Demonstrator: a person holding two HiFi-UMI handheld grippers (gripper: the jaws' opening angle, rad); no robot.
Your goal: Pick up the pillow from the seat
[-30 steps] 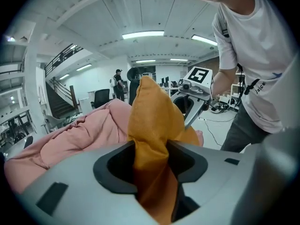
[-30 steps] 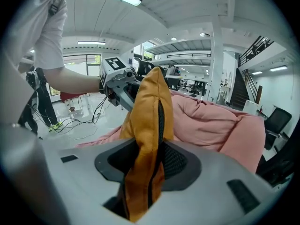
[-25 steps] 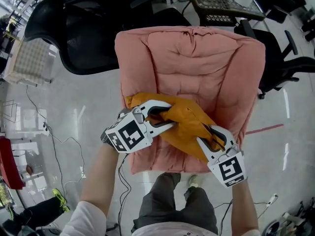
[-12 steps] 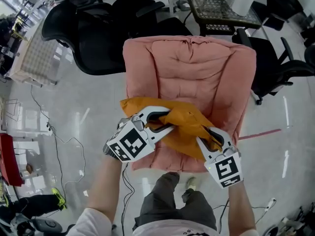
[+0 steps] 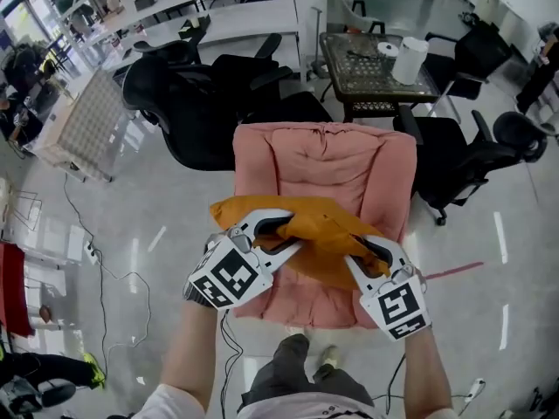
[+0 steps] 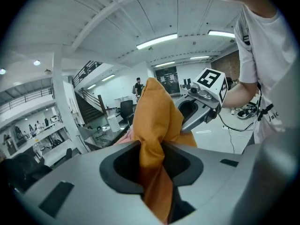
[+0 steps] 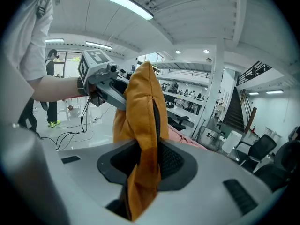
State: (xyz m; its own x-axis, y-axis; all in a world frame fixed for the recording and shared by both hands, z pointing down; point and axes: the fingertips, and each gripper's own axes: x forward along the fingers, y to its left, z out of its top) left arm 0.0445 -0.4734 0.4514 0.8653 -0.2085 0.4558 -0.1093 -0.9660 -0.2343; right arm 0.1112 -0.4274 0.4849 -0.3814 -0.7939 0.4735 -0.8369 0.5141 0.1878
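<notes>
Room on the left: I see bare shiny floor (image 5: 131, 225) at the left of the frame, with a thin cable (image 5: 98, 253) trailing across it.
Room on the right: floor here too, crossed by a red tape line (image 5: 454, 271) at lower right.
Edges ahead: black office chairs (image 5: 188, 103) crowd the upper left, touching or nearly touching the back of the pink armchair (image 5: 323, 160). Another black chair (image 5: 472, 160) sits just beside its right arm, and a small dark table (image 5: 371, 64) stands behind it at top centre.
Near edge: the person's legs stand right at the front edge of the armchair seat, bottom centre.
Pillow: the orange pillow (image 5: 327, 238) stretches between the two tools across the middle of the frame, over the front half of the seat. I cannot tell from above whether its underside touches the cushion.
Left gripper (image 5: 293, 231): pinching the pillow's left end. In its own view a fold of orange cloth is squeezed between the pads.
Right gripper (image 5: 358, 253): its jaws have just been closing and now pinch the pillow's right end, with cloth bunched between the pads in its own view.
Tools to each other: near, facing inward, one at each end of the pillow.
</notes>
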